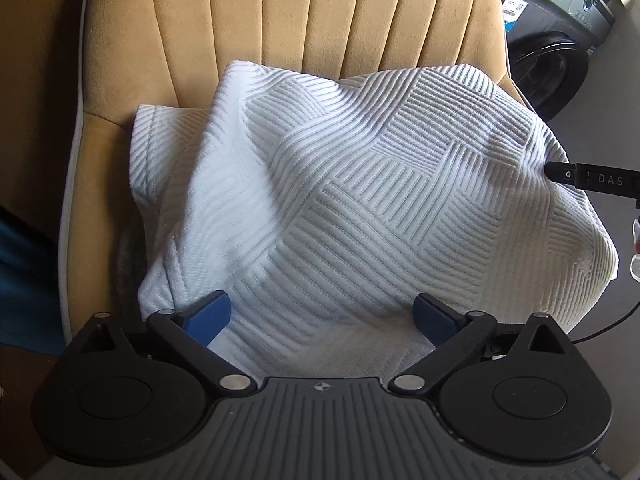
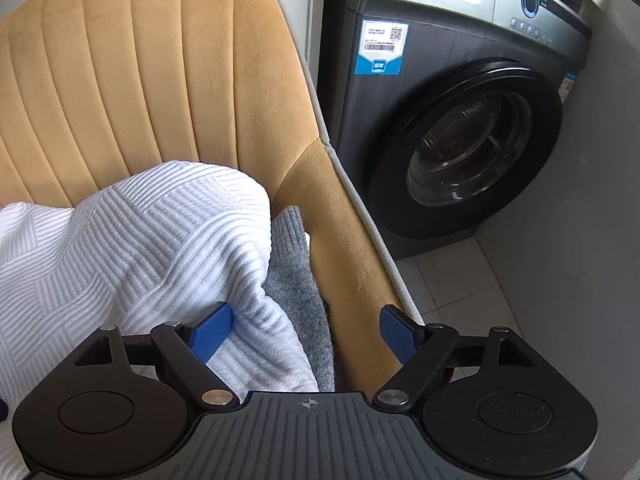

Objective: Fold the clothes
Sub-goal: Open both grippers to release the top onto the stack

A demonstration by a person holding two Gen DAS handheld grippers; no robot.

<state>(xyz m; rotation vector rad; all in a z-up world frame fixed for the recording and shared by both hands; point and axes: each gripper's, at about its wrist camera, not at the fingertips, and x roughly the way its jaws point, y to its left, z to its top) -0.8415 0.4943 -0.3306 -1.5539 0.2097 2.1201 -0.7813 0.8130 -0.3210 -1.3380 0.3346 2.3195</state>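
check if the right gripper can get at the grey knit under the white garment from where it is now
Probably yes. The right gripper is open, and the grey knit shows uncovered between its fingers, beside the white textured garment. Only the garment's edge by the left finger might get caught too.

Ribbed white cloth garment [image 1: 360, 208], velvety chair [image 1: 280, 12]

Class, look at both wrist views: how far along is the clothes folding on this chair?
Done: little that shows. The white textured garment lies rumpled on the tan chair, with no neat fold visible.
In hand: nothing gripped. The left claw and right claw are both open over its near edge.
Left: grasping and folding the white garment, then the grey knit beneath it.
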